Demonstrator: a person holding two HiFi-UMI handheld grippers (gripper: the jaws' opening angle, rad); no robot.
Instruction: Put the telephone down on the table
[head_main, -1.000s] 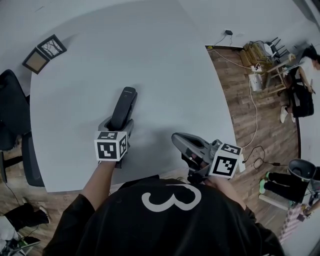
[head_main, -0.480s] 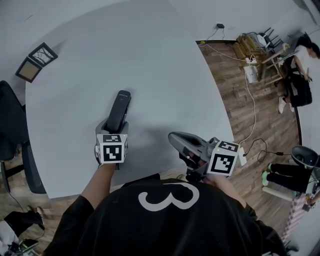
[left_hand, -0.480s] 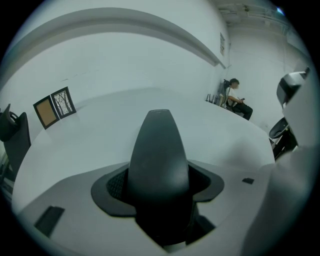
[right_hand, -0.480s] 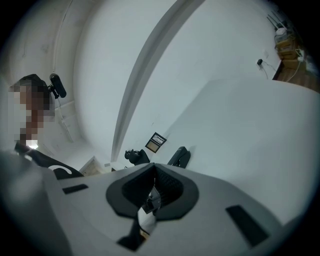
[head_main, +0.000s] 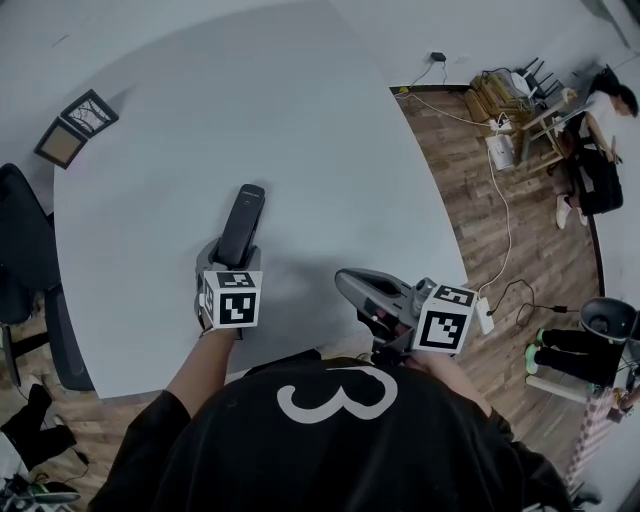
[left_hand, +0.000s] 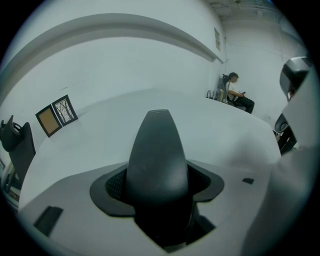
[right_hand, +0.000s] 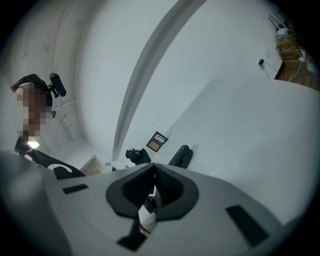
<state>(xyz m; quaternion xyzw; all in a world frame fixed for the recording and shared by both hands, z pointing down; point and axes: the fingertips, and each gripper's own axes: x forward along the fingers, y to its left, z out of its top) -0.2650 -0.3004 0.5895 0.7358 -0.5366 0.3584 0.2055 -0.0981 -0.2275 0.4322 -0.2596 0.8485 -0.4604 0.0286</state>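
The pale table (head_main: 300, 120) spreads out ahead of both grippers and beneath them. A dark chair (head_main: 22, 240) stands off to the left gripper's left, at the table's edge. The left gripper (head_main: 232, 258) is clamped on the black telephone (head_main: 243, 222), its pads pressing the handset's near end from both sides. The handset juts straight forward from the jaws over the tabletop (whether its underside touches the surface cannot be told). The right gripper (head_main: 347, 283) sits to the right of the left one, well apart from the telephone, its jaws pressed together with nothing between them. Two small picture frames (head_main: 75, 125) lie far ahead and to the left of the left gripper.
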